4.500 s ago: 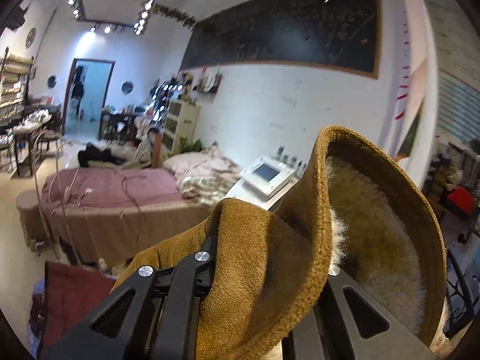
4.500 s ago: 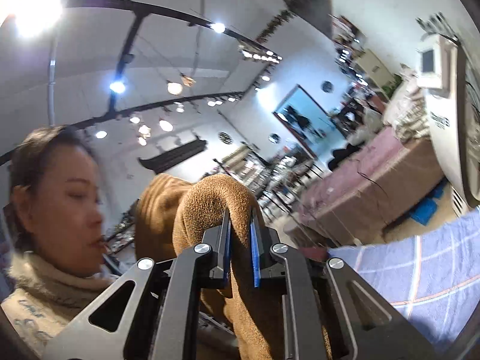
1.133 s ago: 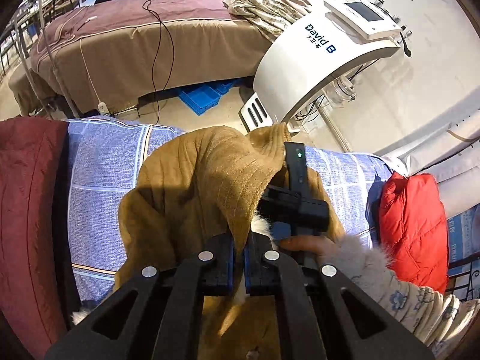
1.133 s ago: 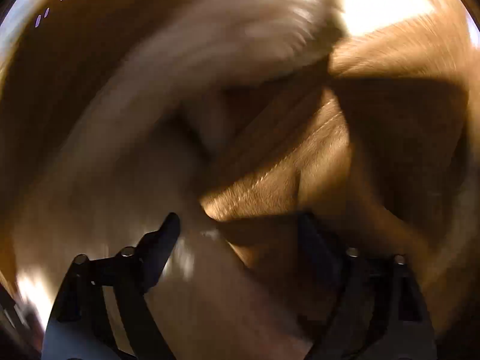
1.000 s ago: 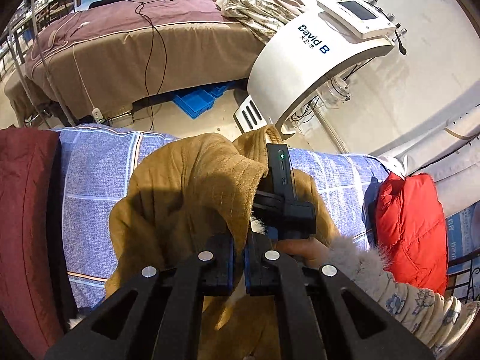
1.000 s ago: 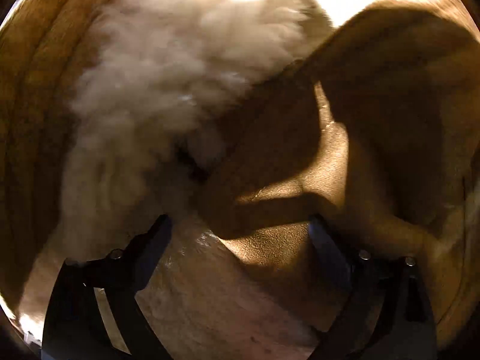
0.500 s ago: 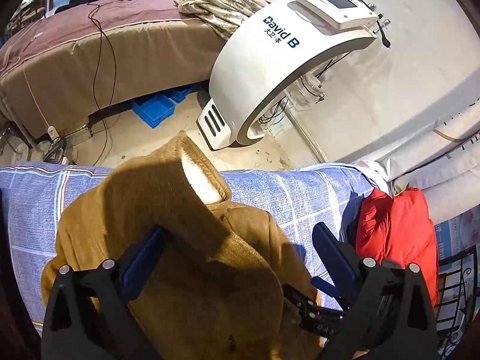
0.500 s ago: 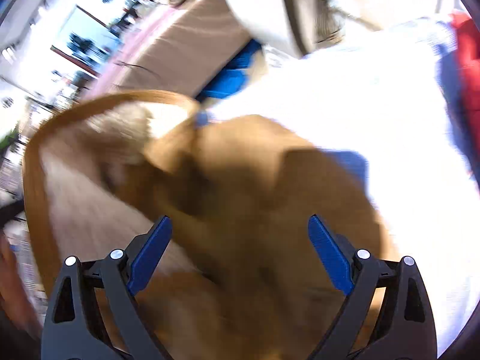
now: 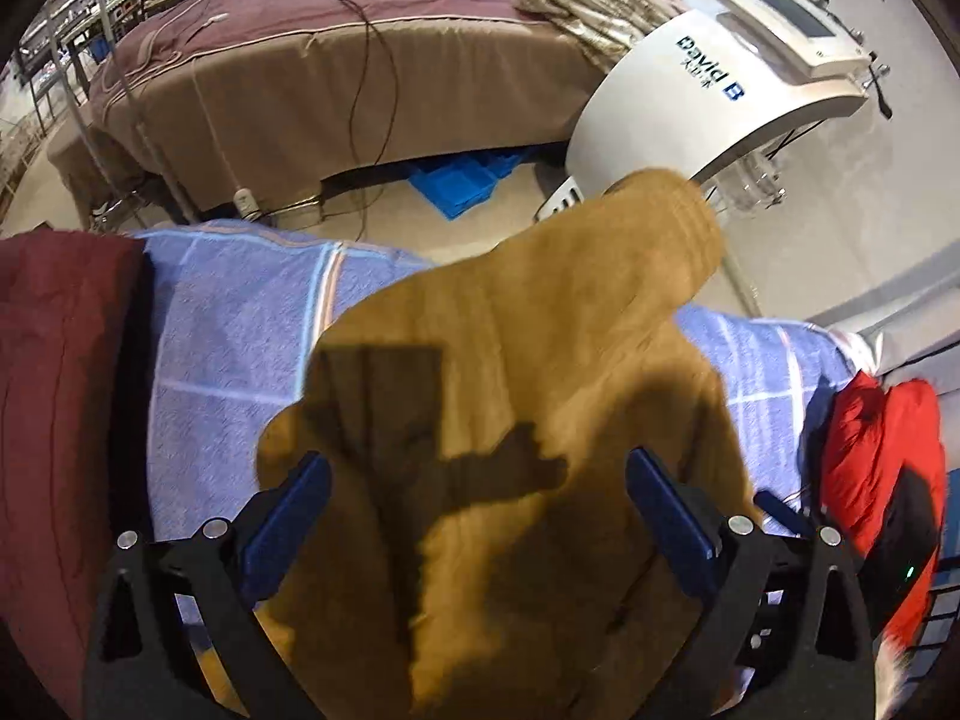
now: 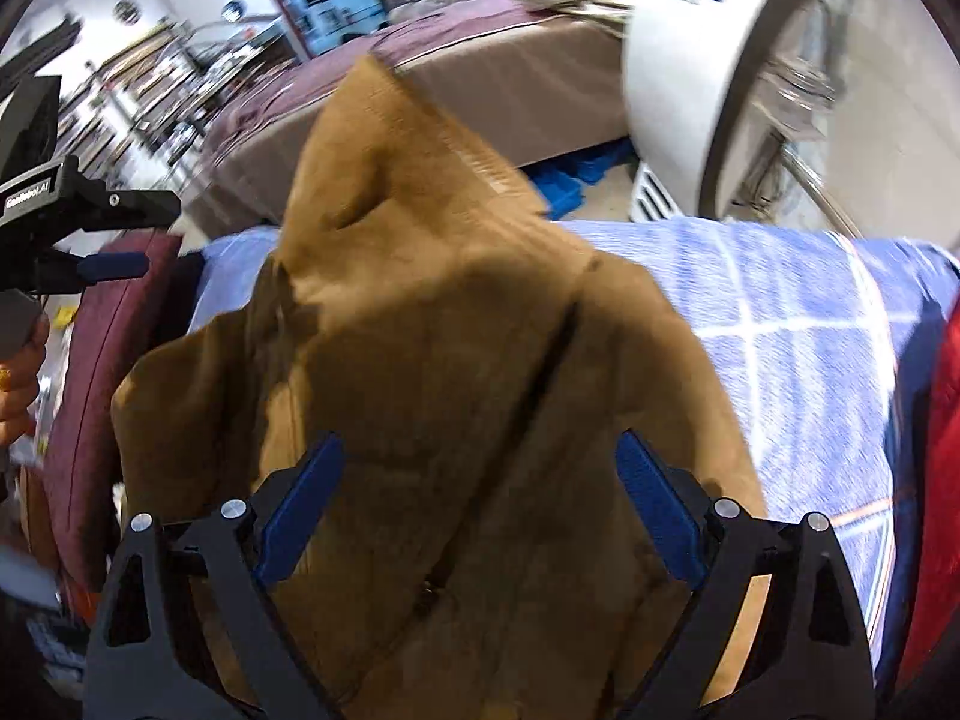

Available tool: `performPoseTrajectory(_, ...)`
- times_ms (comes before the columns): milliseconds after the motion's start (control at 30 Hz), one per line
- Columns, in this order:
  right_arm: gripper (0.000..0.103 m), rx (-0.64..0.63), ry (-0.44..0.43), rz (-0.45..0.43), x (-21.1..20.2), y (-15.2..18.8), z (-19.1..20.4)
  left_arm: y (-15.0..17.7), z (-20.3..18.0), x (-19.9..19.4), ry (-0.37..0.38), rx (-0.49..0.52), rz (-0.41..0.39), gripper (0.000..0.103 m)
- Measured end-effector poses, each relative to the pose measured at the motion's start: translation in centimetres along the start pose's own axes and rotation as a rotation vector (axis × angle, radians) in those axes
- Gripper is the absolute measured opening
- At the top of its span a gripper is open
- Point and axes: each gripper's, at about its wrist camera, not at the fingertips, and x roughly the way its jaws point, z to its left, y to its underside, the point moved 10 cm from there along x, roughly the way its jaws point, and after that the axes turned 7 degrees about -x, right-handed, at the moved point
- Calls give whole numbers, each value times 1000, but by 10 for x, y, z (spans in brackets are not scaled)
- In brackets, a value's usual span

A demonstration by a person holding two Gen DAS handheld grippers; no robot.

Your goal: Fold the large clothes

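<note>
A large tan suede coat (image 9: 540, 396) lies heaped on a blue checked cloth (image 9: 234, 324); one part of it reaches past the far edge. It also shows in the right wrist view (image 10: 432, 324), with a peak standing up at the back. My left gripper (image 9: 477, 516) is open above the coat and holds nothing. My right gripper (image 10: 477, 504) is open above the coat and holds nothing. The left gripper's body also shows at the left edge of the right wrist view (image 10: 60, 204).
A dark red garment (image 9: 60, 372) lies left of the coat, a bright red one (image 9: 876, 468) right of it. Beyond the cloth's far edge stand a white machine (image 9: 708, 90), a draped bed (image 9: 336, 72) and blue trays (image 9: 462, 180) on the floor.
Both grippers held the coat up, brought it down onto the blue cloth, then opened and let go. The coat now rests flatter on the cloth, and both grippers have drawn back.
</note>
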Motion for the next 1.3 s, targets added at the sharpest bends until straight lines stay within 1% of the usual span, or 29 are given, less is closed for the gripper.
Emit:
performPoseTrajectory(67, 91, -67, -53, 20, 23, -12, 29, 23, 27, -2, -52, -17, 26, 97)
performPoseTrajectory(100, 91, -84, -70, 48, 39, -17, 39, 34, 41, -4, -72, -32, 38, 97)
performPoseTrajectory(167, 91, -115, -73, 88, 69, -26, 53, 54, 67, -9, -113, -53, 60, 97)
performPoseTrajectory(200, 91, -133, -64, 119, 87, -28, 57, 62, 79, -14, -135, -60, 64, 97)
performPoseTrajectory(267, 92, -146, -10, 203, 120, -26, 56, 76, 100, -24, -171, -80, 66, 97)
performPoseTrajectory(300, 99, -135, 1, 233, 133, -24, 55, 81, 108, -27, -181, -91, 67, 97)
performPoseTrajectory(333, 99, -125, 4, 256, 144, -21, 55, 87, 117, -31, -188, -105, 68, 97)
performPoseTrajectory(400, 99, -138, 52, 279, 157, -17, 53, 98, 130, -37, -198, -137, 72, 97)
performPoseTrajectory(467, 99, -154, 94, 272, 159, -17, 54, 107, 143, -42, -206, -159, 73, 97)
performPoseTrajectory(500, 99, -153, 102, 269, 158, -17, 54, 113, 148, -45, -211, -162, 70, 97)
performPoseTrajectory(567, 99, -147, 100, 277, 154, -15, 53, 121, 155, -52, -223, -156, 58, 97)
performPoseTrajectory(633, 98, -134, 106, 311, 145, -13, 54, 130, 166, -61, -245, -145, 39, 97)
performPoseTrajectory(667, 98, -98, 86, 292, 133, -15, 56, 134, 172, -65, -252, -145, 32, 97)
performPoseTrajectory(733, 98, -15, 17, 240, 108, -12, 61, 147, 187, -72, -265, -161, 26, 97)
performPoseTrajectory(767, 98, 14, 0, 235, 97, -6, 61, 153, 194, -74, -265, -182, 27, 97)
performPoseTrajectory(867, 98, 68, -25, 250, 69, 27, 63, 176, 214, -74, -203, -305, 48, 97)
performPoseTrajectory(967, 98, 90, -22, 282, 42, 68, 72, 195, 230, -66, -160, -404, 57, 96)
performPoseTrajectory(1033, 98, 87, -17, 315, 23, 92, 78, 202, 227, -57, -138, -420, 72, 95)
performPoseTrajectory(1133, 98, 74, -14, 351, 3, 120, 81, 211, 217, -38, -102, -386, 91, 95)
performPoseTrajectory(1233, 98, 78, -4, 362, -14, 131, 72, 221, 216, -17, -104, -377, 118, 94)
performPoseTrajectory(1300, 98, 101, 9, 358, -24, 134, 68, 228, 218, -5, -83, -421, 145, 93)
